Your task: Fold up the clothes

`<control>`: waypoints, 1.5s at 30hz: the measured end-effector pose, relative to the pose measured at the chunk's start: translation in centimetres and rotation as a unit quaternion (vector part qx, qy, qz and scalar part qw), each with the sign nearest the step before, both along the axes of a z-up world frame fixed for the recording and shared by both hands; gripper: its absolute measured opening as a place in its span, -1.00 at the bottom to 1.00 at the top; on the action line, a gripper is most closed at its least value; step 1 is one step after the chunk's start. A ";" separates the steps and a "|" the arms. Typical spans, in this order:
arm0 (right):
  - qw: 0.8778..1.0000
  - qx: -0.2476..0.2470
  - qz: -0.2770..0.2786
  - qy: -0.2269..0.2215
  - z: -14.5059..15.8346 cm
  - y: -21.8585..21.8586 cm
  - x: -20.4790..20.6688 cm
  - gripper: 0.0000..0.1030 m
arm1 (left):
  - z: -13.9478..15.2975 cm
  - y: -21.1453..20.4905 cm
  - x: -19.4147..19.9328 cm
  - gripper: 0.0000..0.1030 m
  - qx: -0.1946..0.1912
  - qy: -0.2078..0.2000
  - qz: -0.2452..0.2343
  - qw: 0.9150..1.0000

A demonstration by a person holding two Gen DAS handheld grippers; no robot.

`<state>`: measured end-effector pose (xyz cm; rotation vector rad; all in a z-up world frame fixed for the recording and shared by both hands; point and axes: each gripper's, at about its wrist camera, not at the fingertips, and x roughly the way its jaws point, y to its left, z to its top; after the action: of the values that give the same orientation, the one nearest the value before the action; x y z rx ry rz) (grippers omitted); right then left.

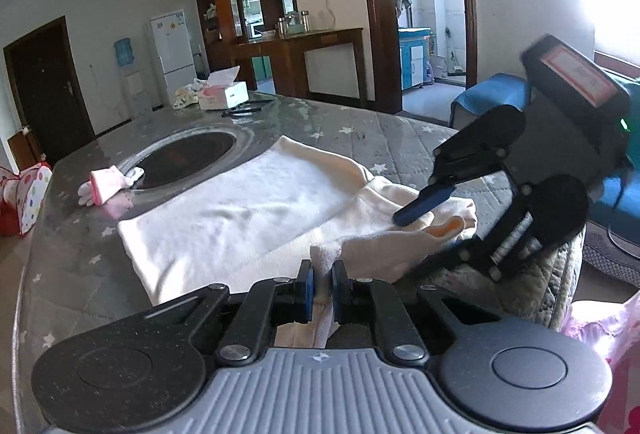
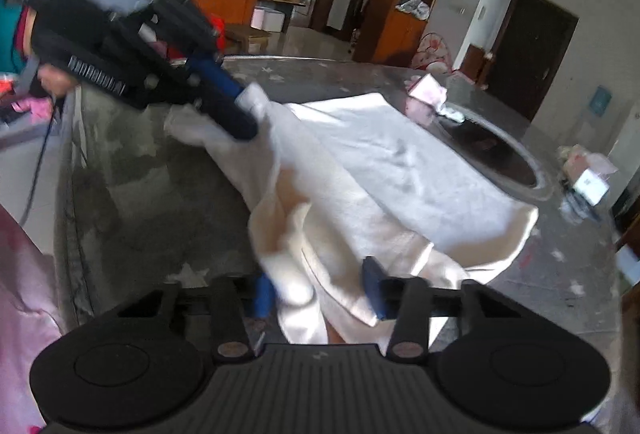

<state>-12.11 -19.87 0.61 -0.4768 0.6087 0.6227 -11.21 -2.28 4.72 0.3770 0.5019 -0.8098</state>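
- I'm mid-fold: the cream garment [image 1: 240, 209] is lying flat on the star-print table cover [image 1: 72, 258], near edge lifted.
- My left gripper [image 1: 320, 288] is pinching a bunched fold, jaws nearly together.
- My right gripper [image 2: 318, 290] is sitting jaws spread around cloth, not clamping yet.
- I'm judging next: close the right, carry both corners across to the far edge.
- Writing: lettering on the left gripper's body, too blurred to read; tissue box [image 1: 224, 93] print unreadable.

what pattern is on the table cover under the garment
Grey quilted table cover with small white stars, clearest in the left wrist view.
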 end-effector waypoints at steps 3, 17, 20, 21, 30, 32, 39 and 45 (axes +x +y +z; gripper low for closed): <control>0.999 0.022 -0.002 0.025 0.5 -0.4 0.8 -0.71 | -0.5 0.4 -0.6 -0.68 0.002 -0.003 0.000 1.000; 0.994 0.076 -0.028 0.067 3.2 -1.0 2.9 -0.72 | -3.6 1.0 -3.2 -0.10 0.072 -0.054 0.016 0.996; 0.995 0.067 -0.026 0.063 2.9 -0.9 2.6 -0.72 | -3.7 1.5 -2.9 -0.22 0.068 -0.050 0.019 0.996; 0.996 0.064 -0.026 0.062 2.7 -0.9 2.5 -0.72 | -3.7 1.7 -2.8 -0.31 0.067 -0.048 0.020 0.996; 0.998 0.033 -0.022 0.049 0.8 -0.7 1.2 -0.56 | -2.9 3.3 -1.8 -0.82 0.035 -0.017 0.034 0.999; 0.998 0.032 -0.021 0.044 0.8 -0.8 0.8 -0.55 | -2.8 3.3 -1.9 -0.83 0.033 -0.017 0.038 0.999; 0.999 0.043 -0.022 0.025 1.5 -1.0 -0.5 -0.80 | -1.7 3.5 -2.2 -0.89 0.017 -0.013 0.047 0.999; 0.998 0.055 0.007 0.022 3.9 -1.4 -2.8 -0.80 | 0.3 4.4 -4.0 -0.89 0.006 -0.012 0.041 0.999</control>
<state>-14.91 -21.26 4.55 -0.3653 0.6093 0.6781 -15.24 2.15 5.03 0.3758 0.4967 -0.7230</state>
